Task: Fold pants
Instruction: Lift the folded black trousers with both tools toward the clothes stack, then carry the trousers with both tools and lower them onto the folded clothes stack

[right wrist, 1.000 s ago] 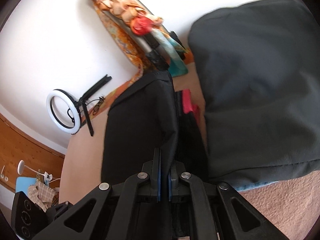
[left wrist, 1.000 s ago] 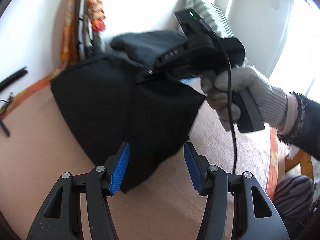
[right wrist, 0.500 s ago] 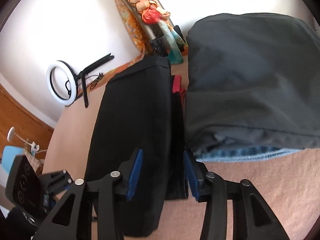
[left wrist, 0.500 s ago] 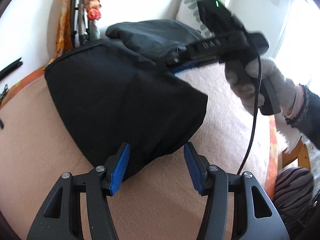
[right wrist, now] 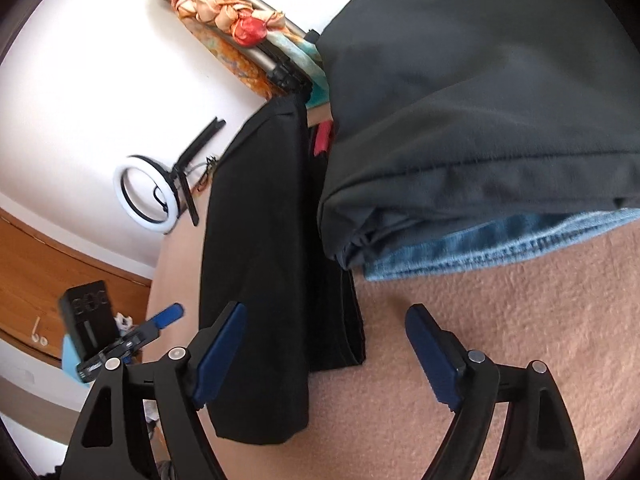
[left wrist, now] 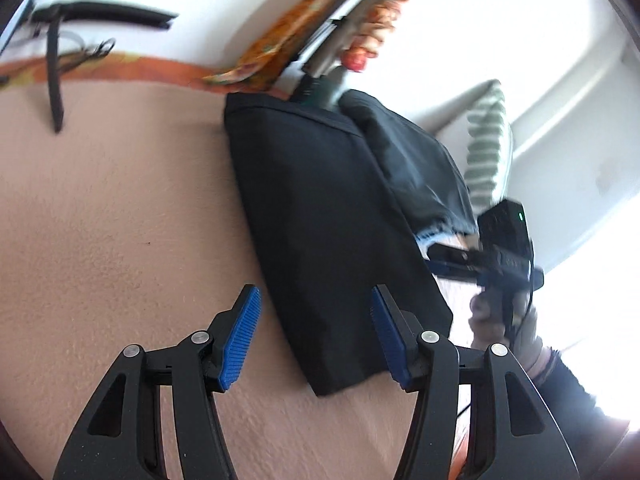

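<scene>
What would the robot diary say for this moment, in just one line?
step: fold done, letting go | black pants: folded flat on bed | right tongs: opening, nothing gripped | left tongs: open, empty | beside: grey pile

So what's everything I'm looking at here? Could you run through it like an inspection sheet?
Surface: a pinkish-beige blanket, bare in front.
Job's things: black pants, folded into a long narrow stack, lying flat.
Clutter: a dark grey garment piled over blue jeans, right beside the pants; a striped cushion behind.
Claws: left claw open, hovering over the pants' near end; right claw opening, nothing pinched between its pads.
Cables: a thin black cable runs from the right claw's handle.
Surroundings: a white wall, a ring light and bundled scarves.
</scene>
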